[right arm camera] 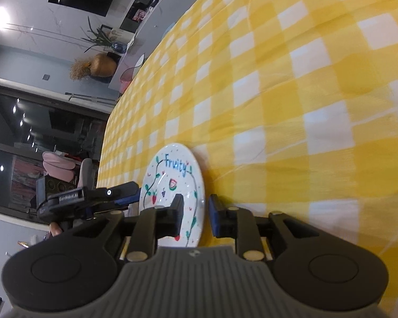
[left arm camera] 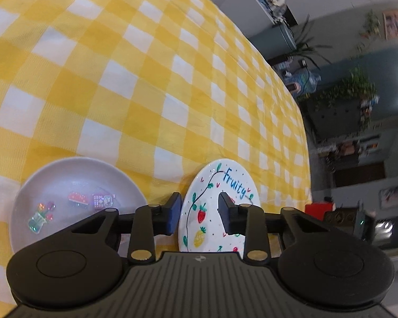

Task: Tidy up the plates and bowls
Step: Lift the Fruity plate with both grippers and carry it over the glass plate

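A white "Fruity" plate [left arm camera: 215, 212] painted with fruits stood tilted between the left gripper's [left arm camera: 199, 213] jaws; a plain stickered plate [left arm camera: 74, 185] lay flat left of them.

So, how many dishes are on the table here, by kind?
Fruit-print plate: 1
Grey sticker dish: 1
Total: 2

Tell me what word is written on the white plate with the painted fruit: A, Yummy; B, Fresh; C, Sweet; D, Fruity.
D: blue lettering near the rim of the plate reads "Fruity", above a painted strawberry, and the right wrist view shows it too.
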The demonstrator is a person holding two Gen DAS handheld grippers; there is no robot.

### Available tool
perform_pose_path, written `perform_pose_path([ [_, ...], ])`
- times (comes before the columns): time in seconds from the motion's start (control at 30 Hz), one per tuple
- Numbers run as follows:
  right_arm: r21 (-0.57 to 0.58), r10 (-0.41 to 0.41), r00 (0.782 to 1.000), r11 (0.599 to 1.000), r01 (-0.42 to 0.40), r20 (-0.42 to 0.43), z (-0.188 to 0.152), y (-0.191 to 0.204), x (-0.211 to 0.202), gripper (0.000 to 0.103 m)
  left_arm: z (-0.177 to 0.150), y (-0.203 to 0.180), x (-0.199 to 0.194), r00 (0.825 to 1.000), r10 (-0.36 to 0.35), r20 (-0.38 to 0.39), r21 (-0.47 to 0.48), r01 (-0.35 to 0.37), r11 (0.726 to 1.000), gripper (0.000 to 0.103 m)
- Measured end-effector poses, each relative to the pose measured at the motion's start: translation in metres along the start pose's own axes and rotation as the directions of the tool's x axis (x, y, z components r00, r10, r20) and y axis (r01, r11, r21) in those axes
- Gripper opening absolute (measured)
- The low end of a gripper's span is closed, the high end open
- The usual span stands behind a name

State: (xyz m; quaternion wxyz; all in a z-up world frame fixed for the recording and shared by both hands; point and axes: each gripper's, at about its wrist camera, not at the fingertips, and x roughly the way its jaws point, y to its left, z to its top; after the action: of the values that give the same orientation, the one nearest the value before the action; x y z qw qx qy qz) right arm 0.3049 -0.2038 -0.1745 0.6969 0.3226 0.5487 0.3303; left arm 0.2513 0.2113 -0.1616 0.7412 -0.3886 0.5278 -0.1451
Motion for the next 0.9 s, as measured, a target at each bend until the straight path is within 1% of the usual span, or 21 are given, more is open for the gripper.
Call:
perform_pose_path([
  [0.07, 0.005, 0.005, 1.000, 1.000, -0.005, 0.004, -0.001, 0.000, 0.002, 0.021, 0.000, -0.001, 0.001, 1.000, 0.003, 0.002, 0.014, -0.003, 1.000, 0.038],
  [0.13, 0.014, 0.006, 1.000, 1.000, -0.006, 0.005, -0.001, 0.000, 0.002, 0.020, -0.001, -0.007, 0.002, 1.000, 0.027, 0.006, 0.045, -0.027, 0.999, 0.038],
  [0.17, 0.016, 0.005, 1.000, 1.000, -0.005, 0.008, -0.001, -0.001, 0.002, 0.017, -0.002, -0.011, 0.003, 0.999, 0.047, 0.006, 0.061, -0.047, 0.997, 0.035],
  [0.27, 0.022, -0.025, 0.999, 0.999, 0.024, 0.027, -0.004, -0.004, 0.000, 0.003, -0.005, -0.019, 0.004, 0.997, 0.083, 0.009, 0.106, -0.083, 0.991, 0.032],
  [0.3, 0.019, -0.028, 0.999, 0.999, 0.028, 0.032, -0.005, -0.003, 0.000, 0.003, -0.005, -0.019, 0.004, 0.996, 0.089, 0.009, 0.106, -0.089, 0.990, 0.030],
  [0.33, 0.024, -0.032, 0.999, 0.999, 0.031, 0.036, -0.005, -0.003, 0.000, 0.003, -0.005, -0.018, 0.003, 0.996, 0.088, 0.009, 0.100, -0.089, 0.991, 0.023],
  [0.43, 0.035, -0.044, 0.998, 0.998, 0.042, 0.049, -0.006, -0.002, 0.000, 0.003, -0.004, -0.017, 0.002, 0.996, 0.090, 0.007, 0.085, -0.090, 0.992, 0.019],
  [0.6, 0.065, -0.039, 0.997, 0.997, 0.035, 0.067, -0.007, -0.003, -0.001, 0.003, -0.006, -0.024, 0.002, 0.991, 0.130, 0.015, 0.128, -0.131, 0.983, 0.019],
  [0.7, 0.078, -0.002, 0.997, 0.997, -0.004, 0.081, -0.006, -0.003, -0.005, 0.003, -0.004, -0.023, 0.002, 0.991, 0.134, 0.001, 0.098, -0.133, 0.986, 0.019],
  [0.77, 0.088, 0.018, 0.996, 0.996, -0.026, 0.091, -0.005, -0.001, -0.008, 0.003, -0.003, -0.023, 0.001, 0.991, 0.133, 0.002, 0.093, -0.133, 0.987, 0.019],
  [0.9, 0.090, 0.018, 0.995, 0.996, -0.027, 0.098, -0.006, 0.004, -0.010, 0.003, -0.003, -0.028, -0.006, 0.992, 0.126, 0.029, 0.097, -0.128, 0.987, 0.019],
])
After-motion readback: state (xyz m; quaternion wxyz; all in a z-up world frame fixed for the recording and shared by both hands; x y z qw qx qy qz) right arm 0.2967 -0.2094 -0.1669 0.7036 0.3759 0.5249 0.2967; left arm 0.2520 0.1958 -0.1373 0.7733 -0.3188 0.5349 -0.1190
